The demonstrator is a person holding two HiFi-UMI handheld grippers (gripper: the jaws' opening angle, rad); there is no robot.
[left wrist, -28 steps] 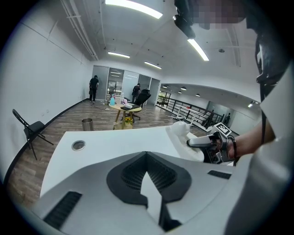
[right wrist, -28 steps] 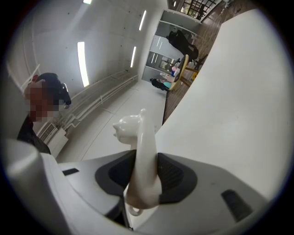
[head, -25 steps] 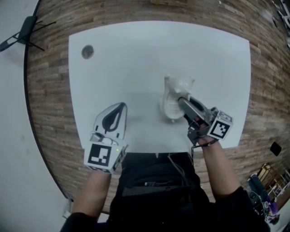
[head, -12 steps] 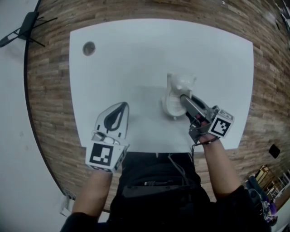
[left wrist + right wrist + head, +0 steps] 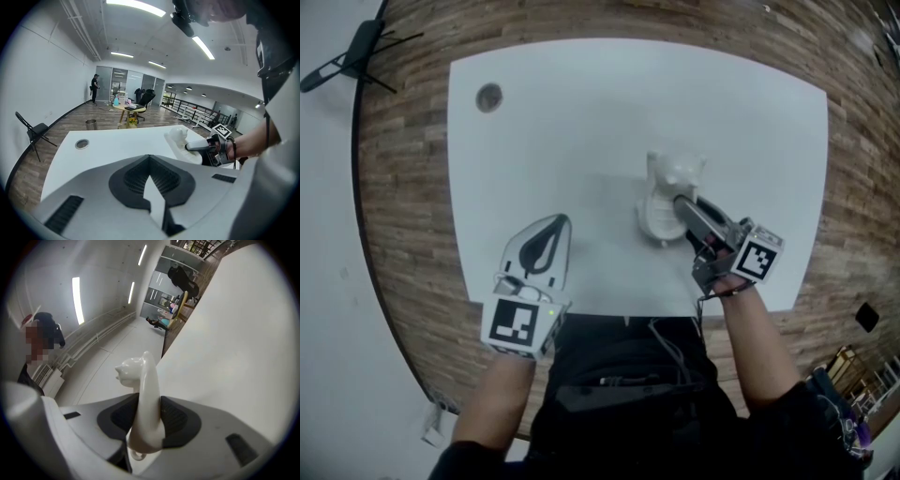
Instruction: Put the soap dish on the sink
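The white soap dish (image 5: 659, 208), with a small animal figure at its far end, is right of the white table's (image 5: 581, 112) middle. It is tilted on edge in the right gripper view, where my right gripper (image 5: 146, 420) is shut on the soap dish (image 5: 145, 390) with the dark pads on both its faces. From the head view the right gripper (image 5: 682, 204) reaches in from the near right. The left gripper view shows the dish (image 5: 183, 143) and the right gripper (image 5: 197, 146) off to the right. My left gripper (image 5: 553, 223) lies at the table's near left, tips together and nothing in it; from its own camera the left gripper (image 5: 149, 159) is bare.
A round cable hole (image 5: 489, 97) sits in the table's far left corner. Wooden floor surrounds the table, and a folding chair (image 5: 33, 131) stands to the left. Far off are a round table (image 5: 129, 108), a bin (image 5: 91, 124) and a standing person (image 5: 95, 86).
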